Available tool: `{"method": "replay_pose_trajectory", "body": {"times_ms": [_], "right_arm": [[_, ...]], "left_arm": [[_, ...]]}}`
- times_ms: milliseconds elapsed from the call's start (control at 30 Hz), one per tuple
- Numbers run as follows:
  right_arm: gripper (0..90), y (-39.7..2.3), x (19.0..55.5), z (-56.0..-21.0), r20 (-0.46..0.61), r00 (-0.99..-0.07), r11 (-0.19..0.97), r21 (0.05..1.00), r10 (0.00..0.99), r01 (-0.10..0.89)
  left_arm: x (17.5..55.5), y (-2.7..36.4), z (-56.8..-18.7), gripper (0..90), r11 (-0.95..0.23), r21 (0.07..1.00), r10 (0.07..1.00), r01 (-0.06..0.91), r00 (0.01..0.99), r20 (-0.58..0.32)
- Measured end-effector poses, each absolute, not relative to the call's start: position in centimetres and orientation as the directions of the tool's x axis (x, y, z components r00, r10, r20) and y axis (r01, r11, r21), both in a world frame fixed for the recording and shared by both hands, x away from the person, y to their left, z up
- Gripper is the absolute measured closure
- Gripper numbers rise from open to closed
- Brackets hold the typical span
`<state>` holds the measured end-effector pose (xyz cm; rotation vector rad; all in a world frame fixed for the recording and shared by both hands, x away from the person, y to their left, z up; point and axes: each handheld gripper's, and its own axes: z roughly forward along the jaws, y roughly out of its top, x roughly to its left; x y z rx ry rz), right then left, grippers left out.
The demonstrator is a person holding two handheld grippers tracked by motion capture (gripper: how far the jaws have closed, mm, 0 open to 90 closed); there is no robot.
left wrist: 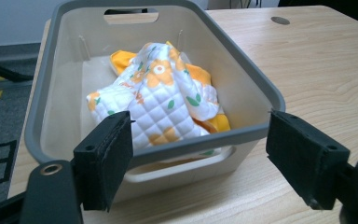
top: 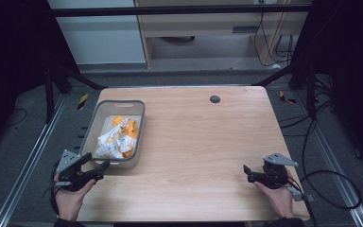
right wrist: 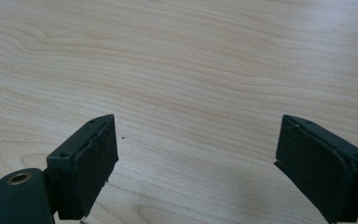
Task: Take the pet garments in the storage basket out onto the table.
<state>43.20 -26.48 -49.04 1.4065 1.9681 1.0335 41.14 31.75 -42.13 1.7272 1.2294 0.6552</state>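
While held low at the table's (top: 194,142) near left corner, left claw (top: 98,161) gapes wide, gripping nothing. Just ahead of its tips, almost at the near wall: a grey bin (top: 90,126). Seen along the left claw's (left wrist: 200,144) own jaws, one jaw left of the bin's (left wrist: 44,84) near handle slot, the other off past the bin's near right corner, over bare wood (left wrist: 307,70). Whether either pad touches the rim: cannot tell. Inside the bin, beyond the jaws, lying crumpled: a quilted cloth (left wrist: 163,100), white with orange flowers and green leaves, orange lining showing at its edges. From above, same cloth (top: 117,137) bunched toward the bin's near half.

Well apart, over at the near right corner, right claw (top: 246,173) likewise spread wide and holding nothing, tips pointing toward the left claw across the table. Between its (right wrist: 196,154) jaws, just plain wood grain (right wrist: 191,70). Each claw gripped from behind by a hand (top: 71,198), the other hand (top: 279,198) behind the right one. Far ahead of both, near the table's back edge: a small dark round cap (top: 214,99).
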Motion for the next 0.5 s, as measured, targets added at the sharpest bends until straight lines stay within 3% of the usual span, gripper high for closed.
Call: {"method": "replay_pose_trajectory", "body": {"times_ms": [500], "right_arm": [[12.6,-26.6,43.2,-49.1,0.02,-0.333,0.178,0.813,0.943,0.554]], "left_arm": [[42.6,30.7,-39.9,20.4,-0.139,0.889,0.913,0.435,0.404,-0.055]]}}
